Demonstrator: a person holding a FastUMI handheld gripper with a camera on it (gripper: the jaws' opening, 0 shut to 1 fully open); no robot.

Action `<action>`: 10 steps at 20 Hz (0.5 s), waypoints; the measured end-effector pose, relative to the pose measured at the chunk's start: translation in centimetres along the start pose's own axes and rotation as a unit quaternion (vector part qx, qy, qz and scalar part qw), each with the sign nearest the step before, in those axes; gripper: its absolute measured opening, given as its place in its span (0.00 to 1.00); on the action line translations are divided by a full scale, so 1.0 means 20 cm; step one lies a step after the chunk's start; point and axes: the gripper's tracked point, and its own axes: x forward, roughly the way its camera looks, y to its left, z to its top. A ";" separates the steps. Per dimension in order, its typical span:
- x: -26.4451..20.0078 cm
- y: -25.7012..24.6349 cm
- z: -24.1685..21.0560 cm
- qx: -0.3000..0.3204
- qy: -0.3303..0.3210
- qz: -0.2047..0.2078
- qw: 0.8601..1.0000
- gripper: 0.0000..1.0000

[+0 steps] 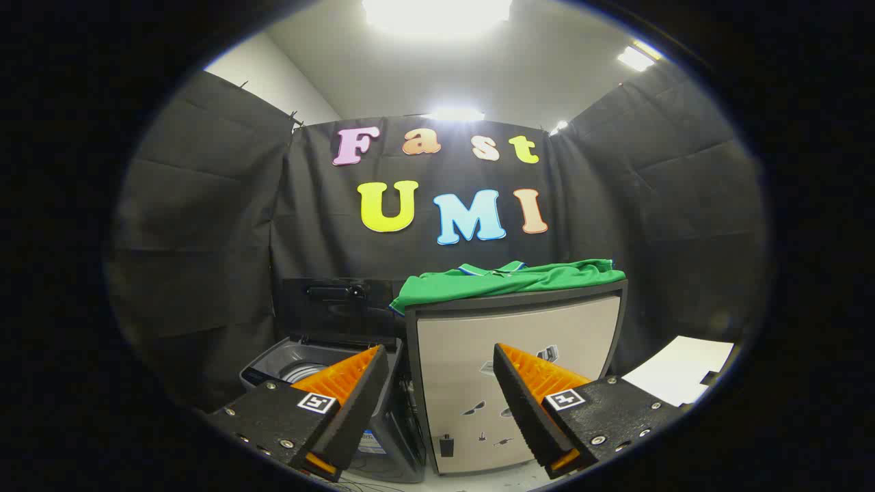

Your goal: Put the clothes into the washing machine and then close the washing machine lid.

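A beige cabinet (pixel 519 383) with a dark frame is seen straight beyond the fingers, and a green garment (pixel 509 280) is spread flat over its top, hanging slightly over the top's left corner. Just beside the cabinet's left side, a grey washing machine (pixel 301 365) is set lower, its lid (pixel 335 307) raised upright behind the tub. A white sheet (pixel 683 376) lies further right. The gripper (pixel 437 396) is held with its fingers spread wide, with nothing gripped or touched.

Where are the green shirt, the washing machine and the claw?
green shirt (pixel 509 281): gripper view, middle of the cloth atop the cabinet.
washing machine (pixel 270 365): gripper view, rim of its open tub.
claw (pixel 441 400): gripper view, open, gap between fingertips.
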 end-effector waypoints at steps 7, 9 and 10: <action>-0.01 -0.02 0.04 0.008 -0.005 -0.006 1.000 0.96; -0.01 -0.03 0.04 0.005 -0.004 -0.007 1.000 0.96; -0.02 -0.03 0.05 0.004 -0.005 -0.007 1.000 0.96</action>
